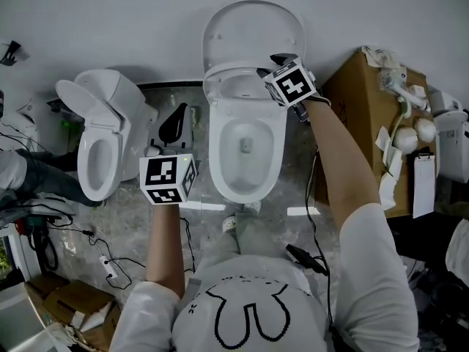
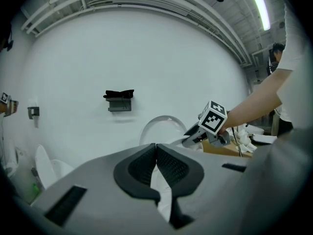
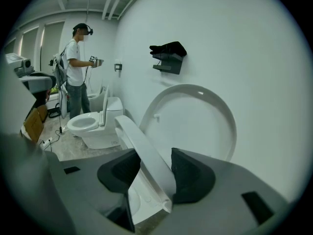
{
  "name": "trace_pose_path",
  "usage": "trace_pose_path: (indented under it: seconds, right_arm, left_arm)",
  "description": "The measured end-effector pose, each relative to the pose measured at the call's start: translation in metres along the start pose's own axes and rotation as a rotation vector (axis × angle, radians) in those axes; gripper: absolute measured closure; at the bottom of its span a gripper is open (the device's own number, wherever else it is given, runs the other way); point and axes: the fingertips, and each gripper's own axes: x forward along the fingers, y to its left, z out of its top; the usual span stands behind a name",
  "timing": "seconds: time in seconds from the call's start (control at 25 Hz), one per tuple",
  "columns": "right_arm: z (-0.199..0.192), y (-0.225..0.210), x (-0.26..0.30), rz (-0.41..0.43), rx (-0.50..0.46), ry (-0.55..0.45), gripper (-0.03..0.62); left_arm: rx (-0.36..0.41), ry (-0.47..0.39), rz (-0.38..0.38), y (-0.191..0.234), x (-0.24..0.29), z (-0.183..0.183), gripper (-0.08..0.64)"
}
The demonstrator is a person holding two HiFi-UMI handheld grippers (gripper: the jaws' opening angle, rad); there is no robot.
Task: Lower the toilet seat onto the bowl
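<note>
A white toilet stands against the wall with its lid [image 1: 253, 28] upright. Its seat [image 1: 229, 81] tilts forward, part way between the lid and the bowl [image 1: 245, 174]. My right gripper [image 1: 270, 68] is at the seat's right rim. In the right gripper view the seat's edge [image 3: 139, 148] runs between the two dark pads, and my right gripper [image 3: 152, 156] is shut on it. My left gripper [image 1: 174, 122] hangs left of the bowl, clear of the toilet. In its own view the left gripper [image 2: 156, 148] has its pads meeting at the tips, with nothing between them.
A second toilet [image 1: 102, 145] stands to the left, its seat raised. A cardboard box [image 1: 366, 101] with white items on top sits close on the right. Cables [image 1: 110, 262] lie on the floor at the left. Another person [image 3: 78, 67] stands by the far toilet.
</note>
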Motion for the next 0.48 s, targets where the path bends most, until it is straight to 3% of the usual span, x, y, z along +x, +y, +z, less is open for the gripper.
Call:
trace_pose_path:
  seconds: [0.48]
  right_arm:
    - [-0.024,0.041,-0.022,0.026,-0.051,0.101,0.377]
  left_arm:
    - [-0.008,-0.006,-0.027,-0.009,-0.029,-0.004,0.55]
